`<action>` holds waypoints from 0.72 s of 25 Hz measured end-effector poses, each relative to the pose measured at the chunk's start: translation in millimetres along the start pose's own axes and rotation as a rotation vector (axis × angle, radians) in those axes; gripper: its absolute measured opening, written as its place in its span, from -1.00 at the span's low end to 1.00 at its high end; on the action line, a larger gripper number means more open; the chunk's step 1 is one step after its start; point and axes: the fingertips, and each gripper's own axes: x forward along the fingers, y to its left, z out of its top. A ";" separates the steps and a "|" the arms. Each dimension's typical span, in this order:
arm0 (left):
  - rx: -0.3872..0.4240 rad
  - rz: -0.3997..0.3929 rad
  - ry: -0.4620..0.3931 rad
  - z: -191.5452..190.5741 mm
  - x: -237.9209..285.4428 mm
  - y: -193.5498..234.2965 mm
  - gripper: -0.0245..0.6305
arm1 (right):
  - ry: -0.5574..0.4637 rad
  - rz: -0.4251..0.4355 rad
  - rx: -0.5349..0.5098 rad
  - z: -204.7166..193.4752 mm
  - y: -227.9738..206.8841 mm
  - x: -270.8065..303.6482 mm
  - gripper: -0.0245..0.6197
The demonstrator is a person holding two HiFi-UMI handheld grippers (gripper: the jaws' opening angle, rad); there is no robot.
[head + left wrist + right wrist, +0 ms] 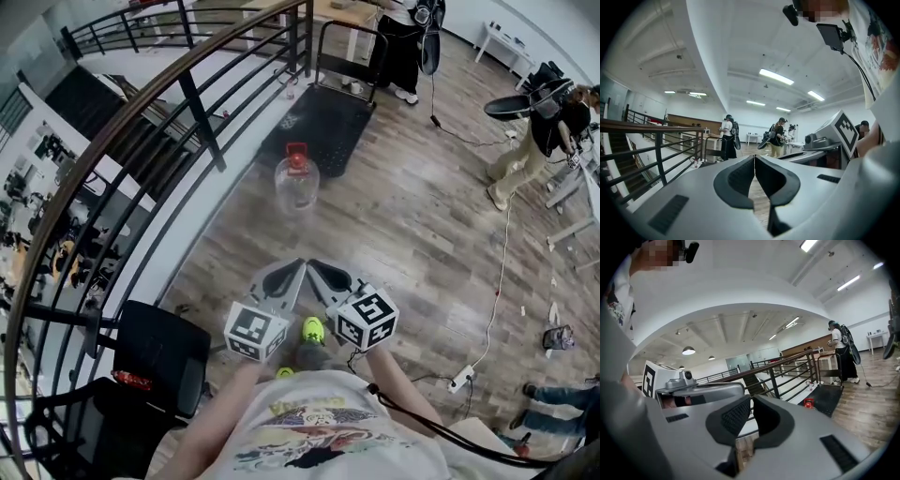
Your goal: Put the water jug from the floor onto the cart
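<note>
The clear water jug (296,185) with a red cap (296,158) stands upright on the wood floor, just in front of the black flat cart (319,127). The cart's handle (352,37) is at its far end. Both grippers are held side by side, well short of the jug and pointing toward it. My left gripper (299,264) is shut with nothing in it, and so is my right gripper (312,263). In the right gripper view the shut jaws (751,399) frame the jug's red cap (808,403) and the cart (829,397). In the left gripper view the gripper (754,157) is shut and the jug is hidden.
A dark metal railing (187,94) runs along the left, over a stairwell. A black office chair (159,361) stands at lower left. Two people (539,131) stand at the back right. A power strip (463,378) and white cable (502,281) lie on the floor at right.
</note>
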 end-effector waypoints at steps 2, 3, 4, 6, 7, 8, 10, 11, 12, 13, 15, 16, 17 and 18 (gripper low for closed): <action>-0.010 0.005 -0.001 -0.2 18.7 9.6 -0.89 | 0.011 0.007 -0.004 3.8 -18.2 9.6 -0.84; -0.014 0.006 -0.001 -0.7 27.3 13.1 -0.89 | 0.015 0.013 -0.003 4.8 -26.7 13.3 -0.84; -0.015 0.009 -0.002 -0.8 35.9 16.1 -0.89 | 0.019 0.019 -0.002 5.9 -35.3 16.8 -0.84; -0.013 0.019 -0.004 1.7 52.8 22.6 -0.89 | 0.026 0.033 -0.002 10.0 -52.1 24.4 -0.84; -0.013 0.026 -0.004 3.4 60.4 26.0 -0.89 | 0.030 0.039 -0.002 12.4 -59.4 28.1 -0.84; -0.015 0.033 -0.004 4.5 66.9 28.8 -0.89 | 0.033 0.045 -0.002 14.4 -65.6 31.0 -0.84; -0.018 0.046 -0.005 4.9 77.9 33.9 -0.89 | 0.037 0.054 -0.002 16.3 -76.2 35.8 -0.84; -0.018 0.053 -0.006 4.9 83.1 36.9 -0.89 | 0.038 0.058 -0.003 17.0 -81.2 38.7 -0.84; -0.016 0.059 -0.007 4.8 88.1 40.5 -0.89 | 0.039 0.060 -0.006 17.8 -86.0 42.1 -0.84; -0.015 0.066 -0.007 4.8 92.9 44.1 -0.89 | 0.040 0.062 -0.009 18.5 -90.5 45.5 -0.84; -0.015 0.077 -0.004 4.3 101.3 49.7 -0.89 | 0.043 0.062 -0.011 19.5 -97.7 49.9 -0.84; -0.015 0.081 -0.002 4.2 105.2 51.6 -0.89 | 0.044 0.062 -0.014 20.1 -100.9 50.8 -0.84; -0.015 0.083 0.000 4.3 109.0 53.1 -0.89 | 0.044 0.062 -0.018 21.1 -103.9 51.5 -0.84; -0.016 0.085 0.001 4.7 112.4 54.3 -0.89 | 0.044 0.063 -0.022 22.3 -106.8 52.1 -0.84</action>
